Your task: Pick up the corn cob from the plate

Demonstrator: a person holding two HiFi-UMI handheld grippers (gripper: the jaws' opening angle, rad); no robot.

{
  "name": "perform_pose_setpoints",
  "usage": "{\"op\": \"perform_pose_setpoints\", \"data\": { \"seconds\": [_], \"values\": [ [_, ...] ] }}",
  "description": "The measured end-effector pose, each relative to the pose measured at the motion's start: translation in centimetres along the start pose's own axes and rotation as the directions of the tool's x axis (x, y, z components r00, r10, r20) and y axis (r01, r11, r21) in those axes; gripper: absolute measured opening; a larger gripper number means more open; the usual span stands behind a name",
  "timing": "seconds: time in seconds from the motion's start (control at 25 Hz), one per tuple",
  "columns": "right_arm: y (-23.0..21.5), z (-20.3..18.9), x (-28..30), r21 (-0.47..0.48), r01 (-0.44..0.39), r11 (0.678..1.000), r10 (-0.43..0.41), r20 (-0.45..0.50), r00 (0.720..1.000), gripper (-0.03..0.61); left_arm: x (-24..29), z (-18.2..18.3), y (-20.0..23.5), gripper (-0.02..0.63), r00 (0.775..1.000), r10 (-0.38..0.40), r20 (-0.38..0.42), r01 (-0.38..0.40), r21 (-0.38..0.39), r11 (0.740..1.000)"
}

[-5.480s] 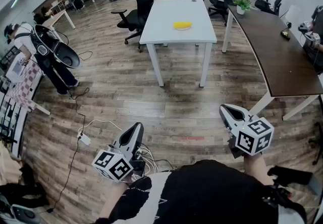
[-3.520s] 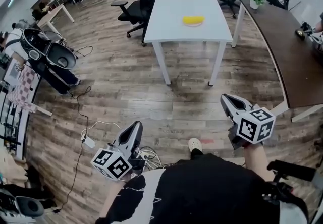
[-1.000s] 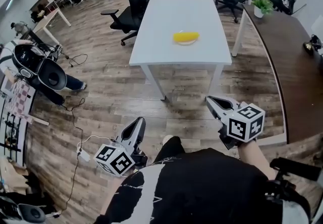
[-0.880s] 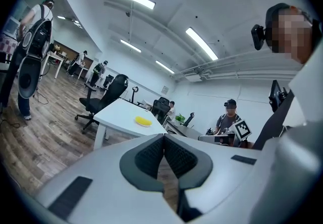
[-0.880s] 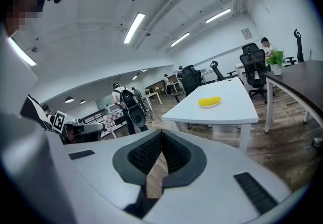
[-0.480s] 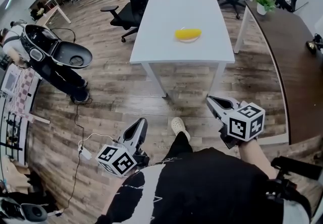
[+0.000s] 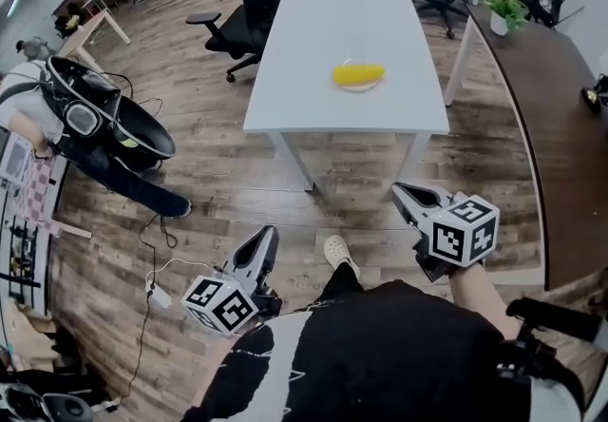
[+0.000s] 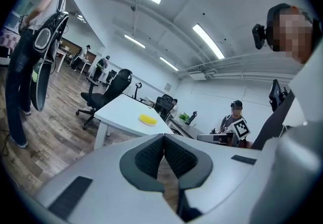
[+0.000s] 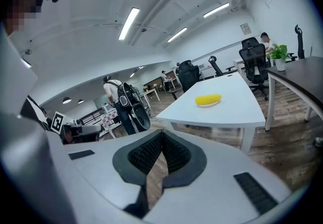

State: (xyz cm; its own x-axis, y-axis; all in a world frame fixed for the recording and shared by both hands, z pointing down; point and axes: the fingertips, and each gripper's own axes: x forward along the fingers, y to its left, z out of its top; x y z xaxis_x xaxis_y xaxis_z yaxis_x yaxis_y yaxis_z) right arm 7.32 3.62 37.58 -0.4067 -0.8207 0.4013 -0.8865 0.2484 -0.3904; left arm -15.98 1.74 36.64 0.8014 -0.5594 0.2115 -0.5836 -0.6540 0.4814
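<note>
Fingers together and empty, left gripper (image 7: pixel 268 234) and right gripper (image 7: pixel 398 189) hang well apart from the corn cob (image 7: pixel 358 76), seemingly plated, on the counter (image 7: pixel 309 40).

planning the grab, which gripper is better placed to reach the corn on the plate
Right, probably. The right gripper sits further forward and nearer in line with the corn than the left gripper. Both are shut and short of the table.

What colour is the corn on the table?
Bright yellow. The corn cob shows best in the head view.
</note>
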Motion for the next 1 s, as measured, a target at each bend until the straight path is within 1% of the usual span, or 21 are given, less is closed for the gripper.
{"op": "perform_pose_setpoints", "data": {
  "seconds": [0.12,0.24,0.6,0.8,0.92,1.0],
  "values": [
    [-1.0,0.8,1.3,0.011,0.001,1.0,-0.001,-0.004,1.0,0.015,1.7,1.0,1.3,0.012,1.0,0.0,-0.002,0.0,-0.014,1.0],
    [-2.4,1.6,2.6,0.03,0.002,1.0,-0.002,-0.009,1.0,0.015,4.0,2.7,1.9,0.012,1.0,-0.013,0.0,0.013,-0.004,1.0],
    [-5.4,4.7,6.1,0.073,0.032,0.997,-0.032,0.004,0.999,0.015,9.4,5.7,4.2,0.012,0.997,-0.056,-0.046,0.057,0.005,0.998],
    [-6.3,6.1,7.7,0.075,0.052,0.996,-0.053,0.008,0.999,0.015,11.7,6.7,5.5,0.012,0.995,-0.078,-0.062,0.078,0.001,0.997],
    [-6.7,6.1,8.5,0.08,0.059,0.995,-0.058,-0.01,0.998,0.015,12.8,7.0,6.2,0.012,0.993,-0.092,-0.074,0.092,-0.006,0.996],
    [-7.2,6.6,8.9,0.085,0.077,0.993,-0.077,-0.002,0.997,0.015,13.6,7.0,6.8,0.012,0.991,-0.102,-0.085,0.101,-0.014,0.995]
  ]
}}
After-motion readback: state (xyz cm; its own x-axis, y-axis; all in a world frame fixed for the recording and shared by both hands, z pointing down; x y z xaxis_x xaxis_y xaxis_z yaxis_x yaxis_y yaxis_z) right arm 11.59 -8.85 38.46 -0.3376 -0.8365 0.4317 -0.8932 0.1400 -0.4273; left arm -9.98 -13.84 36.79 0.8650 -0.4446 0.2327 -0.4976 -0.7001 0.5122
